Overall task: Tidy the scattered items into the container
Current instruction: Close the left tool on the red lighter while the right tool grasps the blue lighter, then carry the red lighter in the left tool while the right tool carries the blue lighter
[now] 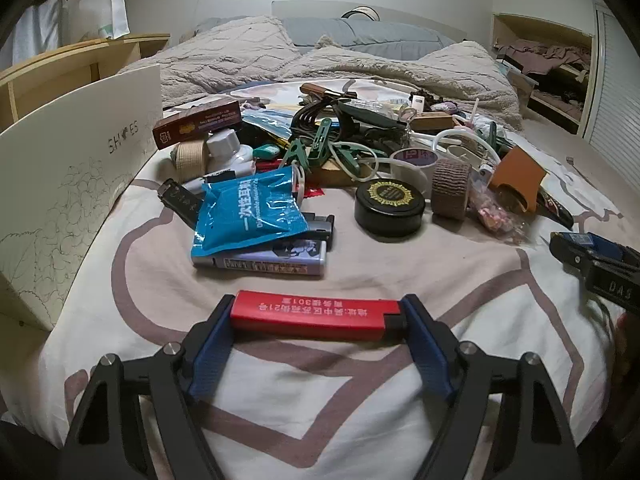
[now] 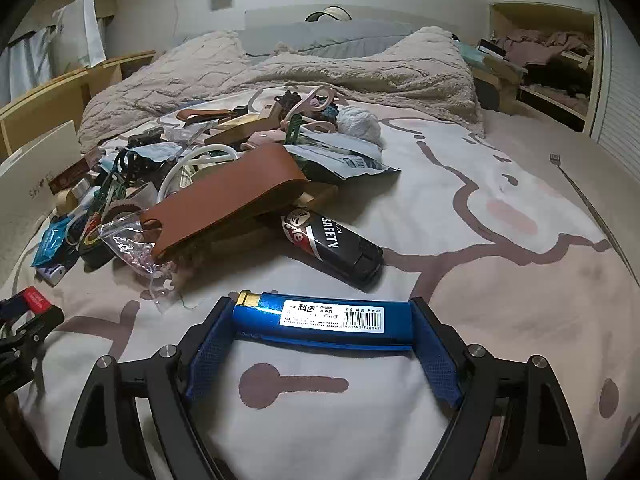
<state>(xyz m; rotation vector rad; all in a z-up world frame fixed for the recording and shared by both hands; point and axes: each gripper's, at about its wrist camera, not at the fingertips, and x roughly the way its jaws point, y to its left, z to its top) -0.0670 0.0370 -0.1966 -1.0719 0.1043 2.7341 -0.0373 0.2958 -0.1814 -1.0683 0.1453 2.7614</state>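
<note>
My left gripper (image 1: 318, 322) is shut on a red lighter (image 1: 316, 314), held crosswise by its two ends above the bed sheet. My right gripper (image 2: 320, 322) is shut on a blue lighter (image 2: 324, 320), also held crosswise by its ends; it shows at the right edge of the left wrist view (image 1: 592, 252). The cream shoe box (image 1: 68, 184) stands at the left. A pile of scattered items lies beyond: a blue packet (image 1: 248, 210), a purple lighter (image 1: 260, 260), a black round tin (image 1: 390, 208), a black lighter (image 2: 336, 248), a brown leather case (image 2: 228, 200).
A rumpled beige blanket (image 1: 320, 56) and grey pillows lie behind the pile. Wooden shelving (image 1: 60, 68) stands left, an open closet (image 2: 548, 60) at the right. A thin fork-like tool (image 2: 576, 192) lies on the sheet at the right.
</note>
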